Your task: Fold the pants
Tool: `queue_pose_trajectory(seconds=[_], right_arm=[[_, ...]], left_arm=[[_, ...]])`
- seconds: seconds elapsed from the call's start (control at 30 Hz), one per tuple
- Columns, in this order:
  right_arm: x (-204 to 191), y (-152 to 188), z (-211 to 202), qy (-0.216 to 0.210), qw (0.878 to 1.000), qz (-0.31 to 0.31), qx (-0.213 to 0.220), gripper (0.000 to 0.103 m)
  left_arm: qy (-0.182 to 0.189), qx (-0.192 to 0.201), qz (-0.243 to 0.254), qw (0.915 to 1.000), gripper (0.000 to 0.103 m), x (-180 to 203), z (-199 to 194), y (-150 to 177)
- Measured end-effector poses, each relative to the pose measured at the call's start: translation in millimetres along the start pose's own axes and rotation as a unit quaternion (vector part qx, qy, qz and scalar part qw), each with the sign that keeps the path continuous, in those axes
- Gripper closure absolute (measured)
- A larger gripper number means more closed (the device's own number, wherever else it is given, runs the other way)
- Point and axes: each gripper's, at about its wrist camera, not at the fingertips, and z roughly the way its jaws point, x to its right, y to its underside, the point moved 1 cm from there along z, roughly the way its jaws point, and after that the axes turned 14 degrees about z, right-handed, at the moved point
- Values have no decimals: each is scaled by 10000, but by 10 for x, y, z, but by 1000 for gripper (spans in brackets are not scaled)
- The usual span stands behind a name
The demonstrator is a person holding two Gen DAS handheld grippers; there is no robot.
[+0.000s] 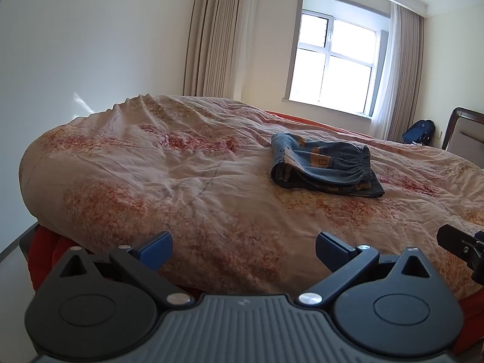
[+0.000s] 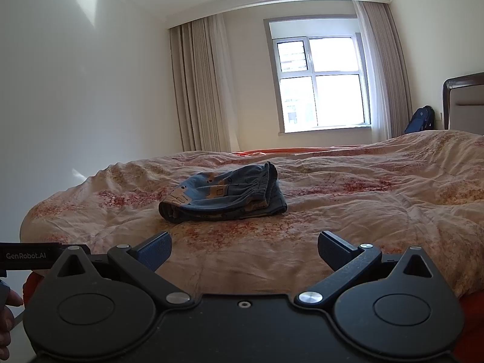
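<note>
Both of my tools are empty. The left hand-held gripper point(image 1: 243, 249) has its jaws spread wide with nothing between them, hovering at the near edge of the bed point(image 1: 127, 181). The right hand-held gripper point(image 2: 244, 251) is the same, jaws released and apart, also at the near edge and holding nothing.

The pants point(image 1: 325, 166) lie folded into a compact bundle on the floral quilt point(image 1: 211, 217), well apart from both grippers. They are blue with a printed pattern (tan blocks and small figures, too small to read). The elastic waistband point(image 1: 361, 163) is gathered and faces the right side of the bundle in the left wrist view. In the right wrist view the pants point(image 2: 224, 196) sit ahead and a bit left of centre, top layer humped up rather than flat.

The quilt is wrinkled, with an orange sheet point(image 1: 45, 245) showing under it at the near corner. Behind the bed are a window point(image 2: 322, 84), beige curtains point(image 2: 196, 90) and a dark blue bag point(image 2: 420, 119) on the floor, probably a backpack. A headboard point(image 2: 462, 103) stands at the right. A bit of a hand point(image 2: 7, 311) shows at the left edge of the right wrist view.
</note>
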Motion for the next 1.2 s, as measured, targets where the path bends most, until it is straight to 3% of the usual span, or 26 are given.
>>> queue_pose_trajectory(seconds=[0.8, 1.2], right_arm=[[36, 8, 34, 75, 9999, 73, -84, 0], [-7, 24, 5, -97, 9999, 42, -127, 0]], left_arm=[[16, -58, 13, 10000, 0, 11, 2, 30], [-19, 4, 27, 10000, 0, 4, -54, 45]])
